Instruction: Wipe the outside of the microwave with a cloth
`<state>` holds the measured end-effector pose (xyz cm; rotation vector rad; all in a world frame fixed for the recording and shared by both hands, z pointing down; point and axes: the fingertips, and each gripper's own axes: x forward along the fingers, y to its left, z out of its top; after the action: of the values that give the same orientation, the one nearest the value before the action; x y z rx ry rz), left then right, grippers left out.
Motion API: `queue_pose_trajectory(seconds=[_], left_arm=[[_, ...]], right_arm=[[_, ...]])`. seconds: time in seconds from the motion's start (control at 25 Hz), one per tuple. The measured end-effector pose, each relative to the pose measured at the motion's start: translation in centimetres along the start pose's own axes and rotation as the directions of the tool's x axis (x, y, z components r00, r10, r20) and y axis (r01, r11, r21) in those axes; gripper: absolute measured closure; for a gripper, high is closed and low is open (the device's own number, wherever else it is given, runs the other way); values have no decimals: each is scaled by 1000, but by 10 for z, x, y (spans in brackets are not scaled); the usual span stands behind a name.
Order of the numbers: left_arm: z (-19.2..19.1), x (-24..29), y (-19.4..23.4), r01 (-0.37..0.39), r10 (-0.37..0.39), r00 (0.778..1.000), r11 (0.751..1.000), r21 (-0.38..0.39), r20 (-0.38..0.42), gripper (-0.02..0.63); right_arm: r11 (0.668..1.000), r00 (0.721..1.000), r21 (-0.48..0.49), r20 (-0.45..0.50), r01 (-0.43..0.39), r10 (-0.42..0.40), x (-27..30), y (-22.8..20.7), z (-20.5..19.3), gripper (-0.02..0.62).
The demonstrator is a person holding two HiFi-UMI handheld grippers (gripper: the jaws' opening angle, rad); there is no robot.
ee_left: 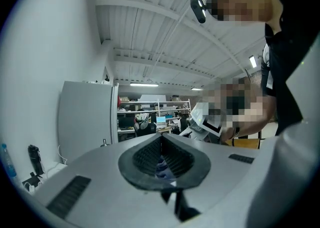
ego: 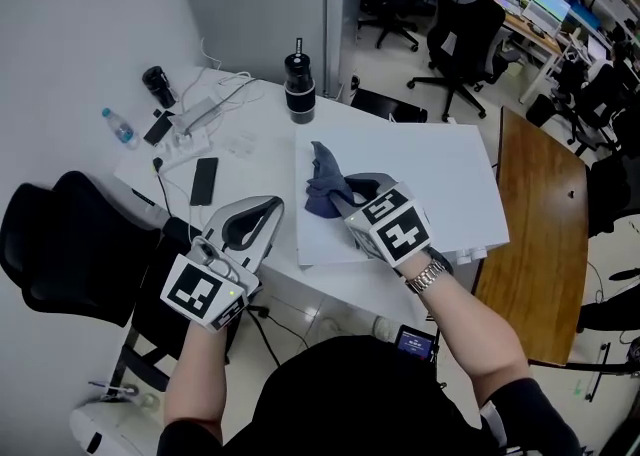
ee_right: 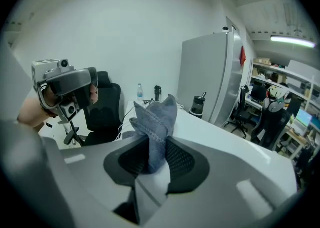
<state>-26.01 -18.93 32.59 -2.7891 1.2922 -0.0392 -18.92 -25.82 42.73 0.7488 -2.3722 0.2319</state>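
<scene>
Grip confirmed: right gripper is clamped on the cloth, which stands bunched upright at the left edge of the microwave top. That top extends rightward from it. Closed and empty, the left gripper hangs just beside that edge.

Open office, swivel chairs, desks w/ monitors
</scene>
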Motion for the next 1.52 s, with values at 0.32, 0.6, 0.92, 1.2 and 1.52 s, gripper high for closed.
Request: queue_pose_trajectory(seconds=[0.32, 0.6, 0.92, 1.2, 1.52], left_arm=[[4, 16, -31, -13, 13, 1000, 1000, 10, -26, 601], [9, 43, -66, 1, 0, 999, 1000, 19, -37, 601], [17, 85, -109, 48, -48, 998, 999, 12, -37, 601], [21, 118, -147, 84, -84, 995, 996, -2, -51, 601], [21, 147, -181, 114, -115, 990, 993, -16, -76, 601]], right_arm=[[999, 999, 19, 10, 33, -33, -27, -39, -23, 497], [995, 996, 52, 12, 83, -84, -67, -80, -53, 497], [986, 989, 85, 14, 144, -146, -108, -130, -86, 497], [976, 984, 132, 21, 174, -178, -143, -167, -112, 497], [962, 975, 178, 42, 209, -219, -175, -198, -137, 497]])
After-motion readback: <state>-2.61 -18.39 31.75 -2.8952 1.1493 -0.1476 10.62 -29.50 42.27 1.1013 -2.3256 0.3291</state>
